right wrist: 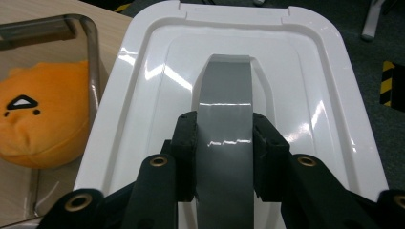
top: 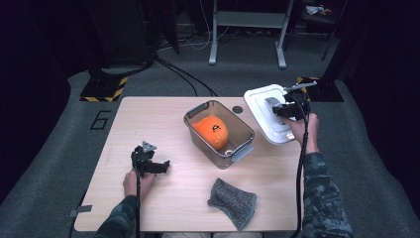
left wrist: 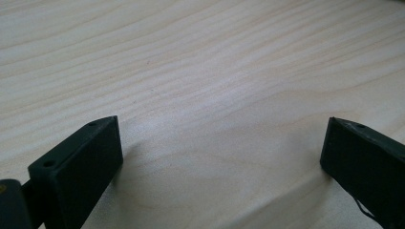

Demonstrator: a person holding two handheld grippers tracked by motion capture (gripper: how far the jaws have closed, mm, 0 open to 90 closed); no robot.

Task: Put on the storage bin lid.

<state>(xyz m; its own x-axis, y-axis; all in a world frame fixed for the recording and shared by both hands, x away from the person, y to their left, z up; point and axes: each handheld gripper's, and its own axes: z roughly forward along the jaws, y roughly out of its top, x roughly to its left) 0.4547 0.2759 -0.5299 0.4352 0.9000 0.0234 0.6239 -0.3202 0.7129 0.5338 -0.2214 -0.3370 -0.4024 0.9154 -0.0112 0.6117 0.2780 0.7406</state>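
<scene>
One clear box (top: 218, 133), one white lid (top: 262, 106), one orange plush toy (top: 212, 131) and one grey cloth (top: 232, 202) are in sight on or at the wooden table (top: 148, 119). The toy lies inside the box. The lid sits at the table's far right corner, partly over the edge. The right gripper (right wrist: 223, 143) has its jaws closed on the lid's grey handle (right wrist: 224, 95), pinching it from both sides. The left gripper (top: 148, 163) rests low over bare table at the near left, its jaws spread wide and holding nothing. The lid's near end is cut off behind the right gripper, and the box wall partly blurs the toy.
</scene>
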